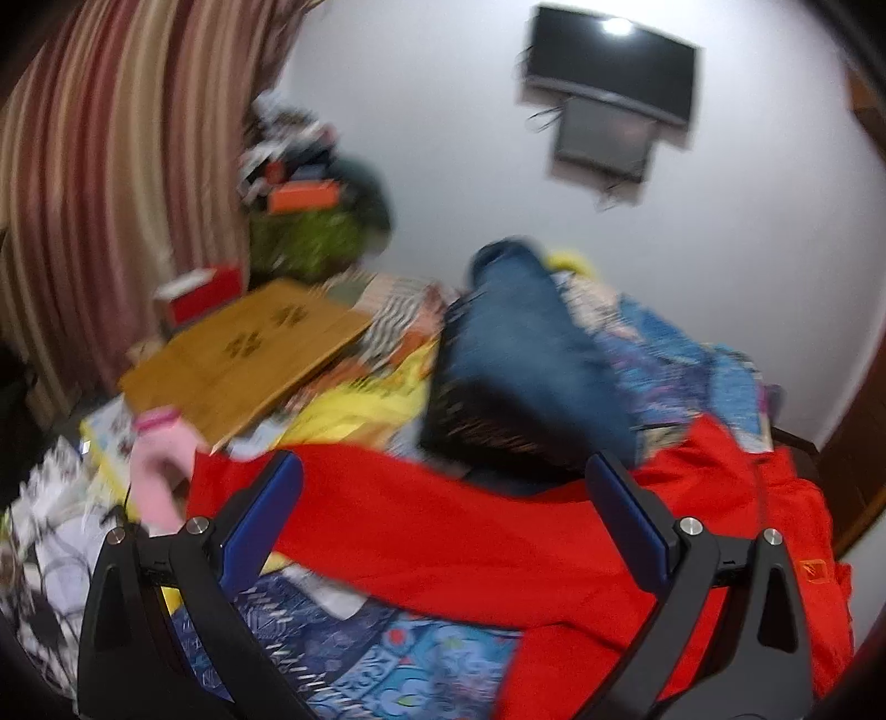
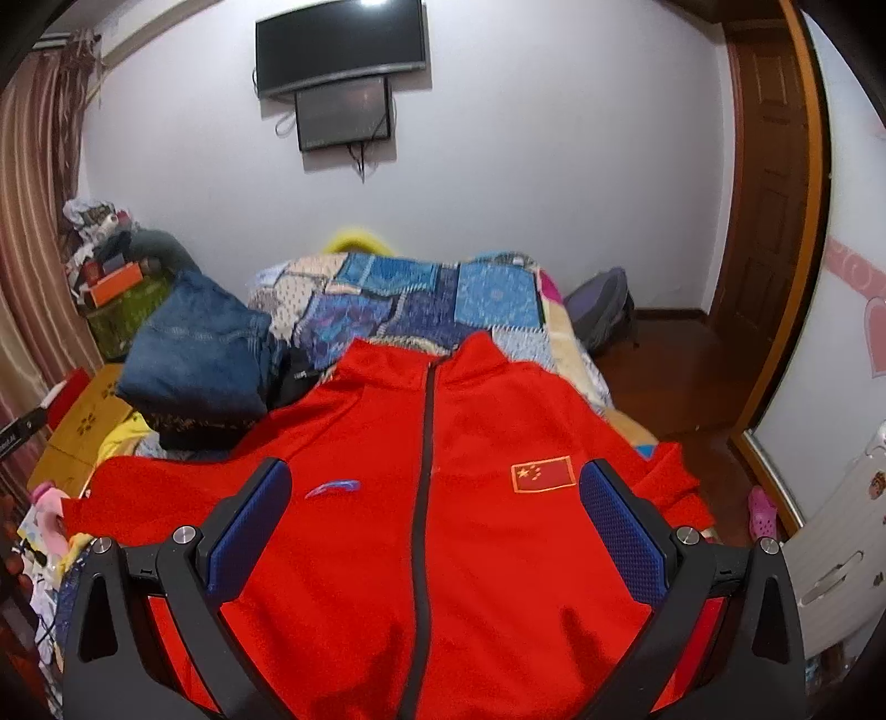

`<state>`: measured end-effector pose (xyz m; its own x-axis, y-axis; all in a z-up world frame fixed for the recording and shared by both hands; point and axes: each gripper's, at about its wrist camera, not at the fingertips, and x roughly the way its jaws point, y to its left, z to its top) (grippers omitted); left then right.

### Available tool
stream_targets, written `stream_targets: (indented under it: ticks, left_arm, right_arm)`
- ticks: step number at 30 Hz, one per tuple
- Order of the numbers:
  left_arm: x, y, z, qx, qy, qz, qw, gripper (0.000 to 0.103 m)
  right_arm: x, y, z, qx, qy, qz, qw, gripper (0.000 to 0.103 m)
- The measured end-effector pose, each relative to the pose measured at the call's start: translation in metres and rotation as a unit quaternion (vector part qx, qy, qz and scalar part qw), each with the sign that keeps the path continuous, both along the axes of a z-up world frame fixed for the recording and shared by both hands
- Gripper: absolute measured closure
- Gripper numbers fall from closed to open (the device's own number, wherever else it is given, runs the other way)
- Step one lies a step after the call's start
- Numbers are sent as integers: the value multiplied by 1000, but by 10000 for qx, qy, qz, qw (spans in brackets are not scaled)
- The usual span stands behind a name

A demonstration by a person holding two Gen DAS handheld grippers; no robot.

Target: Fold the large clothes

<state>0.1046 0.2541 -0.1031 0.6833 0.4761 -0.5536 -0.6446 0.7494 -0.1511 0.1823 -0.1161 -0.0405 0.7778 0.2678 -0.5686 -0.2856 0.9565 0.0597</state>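
While we are looking down our two grippers, a big bed (image 2: 576,354) is filling most of the room ahead, and a patchwork quilt (image 2: 421,299) in blues and creams is covering it. We are seeing a white wall (image 2: 554,166) standing behind the bed, with a black TV (image 2: 340,44) hanging high on it and a smaller dark screen (image 2: 343,113) hanging just under that.

A red zip-up jacket (image 2: 443,498) is lying front side up on the quilt, spread out flat, with its collar pointing at the wall. Its dark zipper (image 2: 423,471) is running down the middle and looks closed. One sleeve is stretching out to the left side of the bed, and in the left wrist view, which is blurry, that red cloth (image 1: 443,526) is lying across under our left gripper.

A folded pile of blue jeans (image 2: 199,354) is sitting just beside the jacket's left shoulder. A flat wooden board (image 1: 243,354) is resting farther left, near the striped curtain (image 1: 111,166).

A small red flag patch (image 2: 545,473) is showing on one side of the jacket's chest, and a little blue logo (image 2: 332,488) on the other.

Our right gripper (image 2: 437,526) is hanging over the jacket's chest with its blue pads spread wide, pinching nothing. Our left gripper (image 1: 443,520) is spread wide too, over the sleeve, and it is gripping nothing.
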Motion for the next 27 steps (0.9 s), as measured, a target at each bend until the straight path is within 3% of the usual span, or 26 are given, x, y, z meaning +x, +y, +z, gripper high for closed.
stream_targets:
  ticks: [3, 7, 9, 13, 19, 21, 24, 26, 27]
  left_arm:
    - [4, 37, -31, -608, 204, 96, 9979, 1]
    - [-1, 79, -74, -1464, 421, 490, 9871, 1]
    - [-5, 95, -93, -1882, 495, 612, 9790, 1]
    - [-8, 119, -135, -2629, 695, 687, 9599, 16]
    - [-6, 133, -185, -3651, 700, 565, 9266, 29]
    - [-2, 134, -195, -3859, 679, 503, 9187, 33]
    - [3, 136, -203, -3945, 683, 546, 9147, 46]
    - [7, 137, -205, -3772, 806, 664, 9202, 65]
    - [9, 136, -206, -3648, 906, 718, 9239, 69]
  right_arm:
    - [9, 4, -8, -65, 172, 10, 9998, 0]
    - [21, 10, -18, -144, 415, 21, 9990, 0]
    - [26, 12, -21, -190, 493, 26, 9986, 0]
    - [37, 15, -30, -232, 734, 60, 9970, 0]
    - [51, 16, -39, -195, 1016, 59, 9946, 0]
    - [53, 16, -41, -166, 1080, 68, 9940, 0]
    - [56, 16, -43, -148, 1149, 63, 9932, 0]
    - [57, 18, -43, -135, 1169, 67, 9930, 0]
    - [57, 18, -43, -128, 1190, 69, 9928, 0]
